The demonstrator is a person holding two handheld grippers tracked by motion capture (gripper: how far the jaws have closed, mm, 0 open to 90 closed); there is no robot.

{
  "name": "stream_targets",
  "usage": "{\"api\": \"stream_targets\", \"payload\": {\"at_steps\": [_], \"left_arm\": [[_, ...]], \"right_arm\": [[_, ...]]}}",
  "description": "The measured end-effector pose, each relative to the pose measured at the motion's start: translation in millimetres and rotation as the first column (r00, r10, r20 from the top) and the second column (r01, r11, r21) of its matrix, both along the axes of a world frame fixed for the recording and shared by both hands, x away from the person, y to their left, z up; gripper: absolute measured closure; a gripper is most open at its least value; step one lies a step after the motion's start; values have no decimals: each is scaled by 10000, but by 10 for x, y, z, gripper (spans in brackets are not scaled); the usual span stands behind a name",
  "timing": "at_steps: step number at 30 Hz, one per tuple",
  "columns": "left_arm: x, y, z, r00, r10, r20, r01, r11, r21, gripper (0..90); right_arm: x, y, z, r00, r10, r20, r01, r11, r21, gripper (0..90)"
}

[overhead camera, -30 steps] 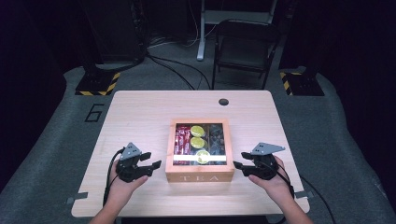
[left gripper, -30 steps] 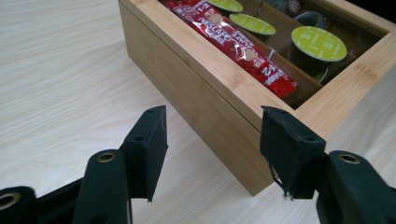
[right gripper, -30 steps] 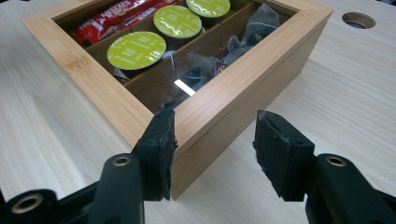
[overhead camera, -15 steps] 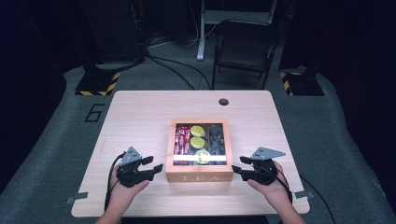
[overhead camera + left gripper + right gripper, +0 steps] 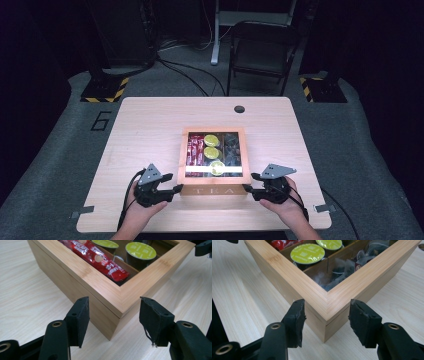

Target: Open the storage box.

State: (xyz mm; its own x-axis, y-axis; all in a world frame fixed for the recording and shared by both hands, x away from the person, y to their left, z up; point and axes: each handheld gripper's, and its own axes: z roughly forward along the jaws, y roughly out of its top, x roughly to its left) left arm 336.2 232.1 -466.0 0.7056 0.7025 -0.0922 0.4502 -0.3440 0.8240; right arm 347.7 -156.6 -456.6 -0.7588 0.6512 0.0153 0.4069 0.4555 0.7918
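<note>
A bamboo tea box (image 5: 214, 191) marked TEA stands on the table with its windowed lid down. Through the window I see red sachets (image 5: 100, 260), green-topped capsules (image 5: 307, 253) and dark tea bags (image 5: 342, 270). My left gripper (image 5: 176, 183) is open at the box's front left corner (image 5: 117, 307). Its jaws stand on either side of that corner without touching it. My right gripper (image 5: 250, 182) is open at the front right corner (image 5: 327, 307), which its two jaws straddle in the same way. A hand holds each gripper.
The light wooden table (image 5: 150, 125) has a round cable hole (image 5: 239, 108) at the back. Its front edge lies just behind my hands. A folding chair (image 5: 262, 50) and yellow-black striped stand bases (image 5: 105, 90) sit on the floor beyond the table.
Both grippers have drawn back toward the table's front edge and inward, from beside the box to its two front corners.
</note>
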Motion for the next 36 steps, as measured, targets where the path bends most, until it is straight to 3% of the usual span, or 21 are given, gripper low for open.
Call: {"api": "stream_targets", "payload": {"at_steps": [6,10,16,21,36], "left_arm": [[3,-58,-59,9997,-213,-102,215,9996,206,435],[2,-80,-83,9994,-325,-101,328,9988,366,456],[-4,-89,-112,9999,-117,-77,119,9997,225,482],[1,-87,-116,9999,-156,3,155,9991,401,496],[-8,-100,-115,9999,-34,103,30,9995,320,498]], "right_arm": [[12,10,-80,9998,-118,-150,117,9999,-51,473],[13,9,-95,10000,-20,-9,20,9999,-170,483],[14,13,-123,10000,-28,-40,27,9995,-303,493],[9,27,-140,9997,-210,-158,208,9996,-168,508],[26,14,-129,9999,16,-149,-20,9996,-278,512]]}}
